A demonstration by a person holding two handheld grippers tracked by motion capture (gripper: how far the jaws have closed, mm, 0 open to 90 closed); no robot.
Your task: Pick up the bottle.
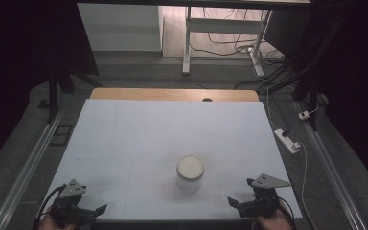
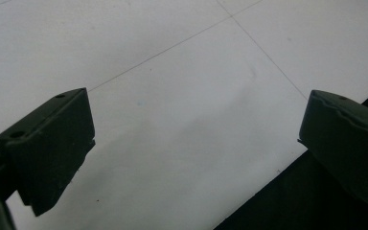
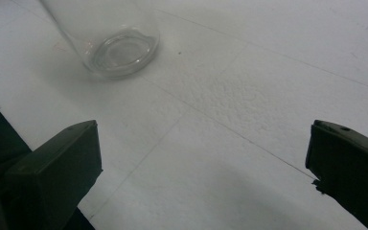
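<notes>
A clear glass jar (image 1: 190, 173) with a cream lid stands upright on the white table top (image 1: 139, 129), near the front and a little right of centre. At the front left corner my left gripper (image 1: 84, 203) rests open; between its jaws lies bare white surface (image 2: 196, 139) and the table's front edge. My right gripper (image 1: 240, 192) sits at the front right, a short way right of the jar, also open. In the right gripper view (image 3: 203, 158) the jar's glass base (image 3: 122, 50) stands ahead at upper left, apart from the jaws.
A wooden strip (image 1: 172, 94) with a small hole runs along the table's far edge. Metal rails (image 1: 28, 163) flank both sides on the floor. A white power strip (image 1: 287, 140) and cables lie on the floor at right. A desk frame (image 1: 188, 43) stands beyond.
</notes>
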